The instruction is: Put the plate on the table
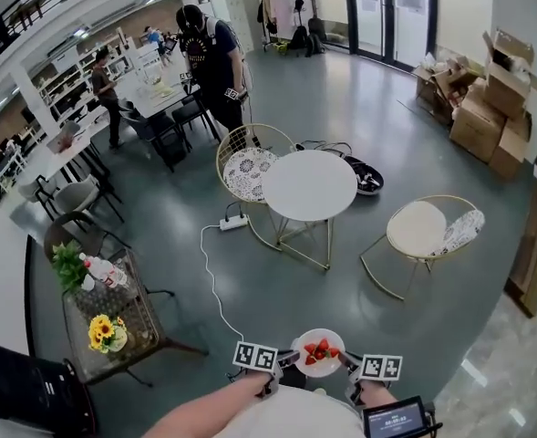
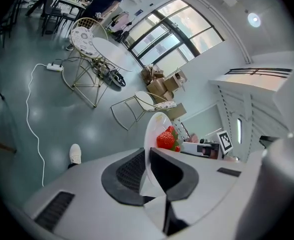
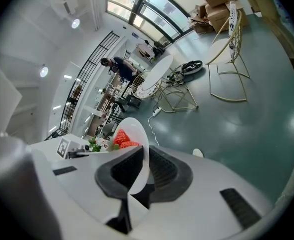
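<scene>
A white plate (image 1: pixel 318 352) with red strawberries (image 1: pixel 319 349) on it hangs in the air close to my body, held level between both grippers. My left gripper (image 1: pixel 284 360) is shut on the plate's left rim (image 2: pixel 151 139); my right gripper (image 1: pixel 348 361) is shut on its right rim (image 3: pixel 139 144). The strawberries (image 2: pixel 166 138) show past the rim in the left gripper view, and as strawberries (image 3: pixel 123 139) in the right gripper view. The round white table (image 1: pixel 310 184) stands well ahead across the floor, bare on top.
Two gold wire chairs flank the table, one (image 1: pixel 244 167) behind left, one (image 1: pixel 425 231) to the right. A power strip and white cable (image 1: pixel 215 272) run over the floor. A side table with yellow flowers (image 1: pixel 106 332) stands left. Cardboard boxes (image 1: pixel 482 108) and people (image 1: pixel 211 57) are far off.
</scene>
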`<state>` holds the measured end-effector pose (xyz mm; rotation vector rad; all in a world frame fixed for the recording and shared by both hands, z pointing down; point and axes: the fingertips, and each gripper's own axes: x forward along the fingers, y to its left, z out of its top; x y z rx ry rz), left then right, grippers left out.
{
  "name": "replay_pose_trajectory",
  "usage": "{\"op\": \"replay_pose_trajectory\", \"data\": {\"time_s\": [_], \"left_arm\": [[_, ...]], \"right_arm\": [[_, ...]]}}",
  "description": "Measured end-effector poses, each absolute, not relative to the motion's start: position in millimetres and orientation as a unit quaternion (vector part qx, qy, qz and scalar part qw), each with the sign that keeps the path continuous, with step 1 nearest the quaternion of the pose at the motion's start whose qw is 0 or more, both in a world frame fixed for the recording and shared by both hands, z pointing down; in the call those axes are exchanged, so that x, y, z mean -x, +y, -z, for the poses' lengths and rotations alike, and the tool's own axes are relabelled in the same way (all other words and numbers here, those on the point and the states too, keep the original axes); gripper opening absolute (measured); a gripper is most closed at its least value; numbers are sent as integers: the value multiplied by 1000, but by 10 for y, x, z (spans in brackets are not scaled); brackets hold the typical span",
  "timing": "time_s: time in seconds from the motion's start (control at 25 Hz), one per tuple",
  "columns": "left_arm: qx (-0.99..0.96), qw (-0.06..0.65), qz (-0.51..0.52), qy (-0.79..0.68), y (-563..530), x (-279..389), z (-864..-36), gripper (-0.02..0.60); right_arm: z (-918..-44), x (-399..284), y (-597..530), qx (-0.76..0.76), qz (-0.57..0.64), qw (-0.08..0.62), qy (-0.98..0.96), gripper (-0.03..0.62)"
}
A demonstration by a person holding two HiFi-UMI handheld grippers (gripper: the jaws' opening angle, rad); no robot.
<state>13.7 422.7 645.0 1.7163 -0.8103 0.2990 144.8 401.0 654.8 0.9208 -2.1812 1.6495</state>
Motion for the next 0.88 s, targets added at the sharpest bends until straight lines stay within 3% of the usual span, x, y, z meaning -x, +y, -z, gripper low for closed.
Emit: {"op": "replay_pose_trajectory", "data": {"time_s": [0.36, 0.88], "left_arm": [[-748, 572, -119, -317, 3195, -75, -6503, 17], [-753, 565, -102, -323, 1848, 614, -6336, 17]], "right_arm": [[-6526, -1396, 3027, -343, -553, 141, -746, 23], [-6293, -678, 1629, -345, -529, 150, -761, 23]]}}
